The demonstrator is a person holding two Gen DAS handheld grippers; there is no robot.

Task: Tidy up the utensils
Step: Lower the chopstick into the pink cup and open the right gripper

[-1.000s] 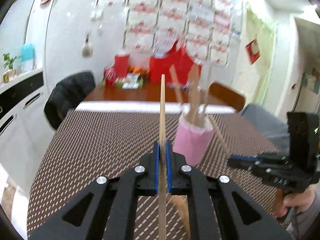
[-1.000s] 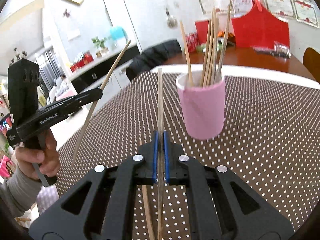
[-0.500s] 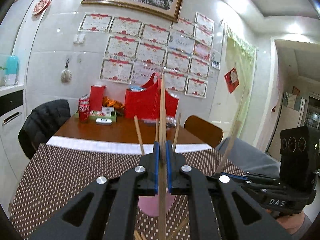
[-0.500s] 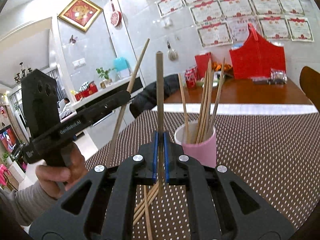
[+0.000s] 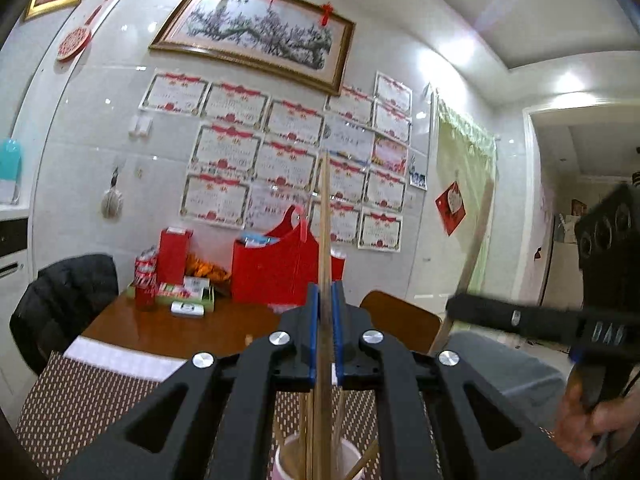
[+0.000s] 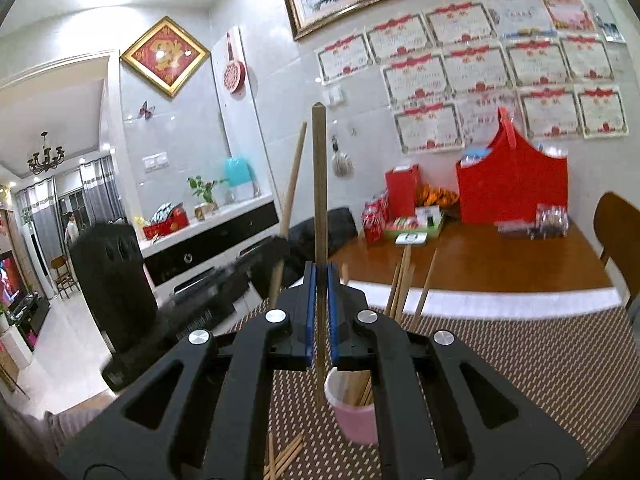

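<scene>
Chopsticks (image 5: pixel 326 216) pinched upright in left tongs (image 5: pixel 325 340) and right tongs (image 6: pixel 319 312): lower straight into pink cup (image 6: pixel 356 420) at 6 o'clock, release only once tips are inside rim.

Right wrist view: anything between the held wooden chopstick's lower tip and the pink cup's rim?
Nothing visible; the wooden chopstick in the right gripper hangs just left of the pink cup.

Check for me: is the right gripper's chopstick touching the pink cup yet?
Cannot tell. In the right wrist view the chopstick ends beside the pink cup rim, but no clear contact or gap shows.
</scene>
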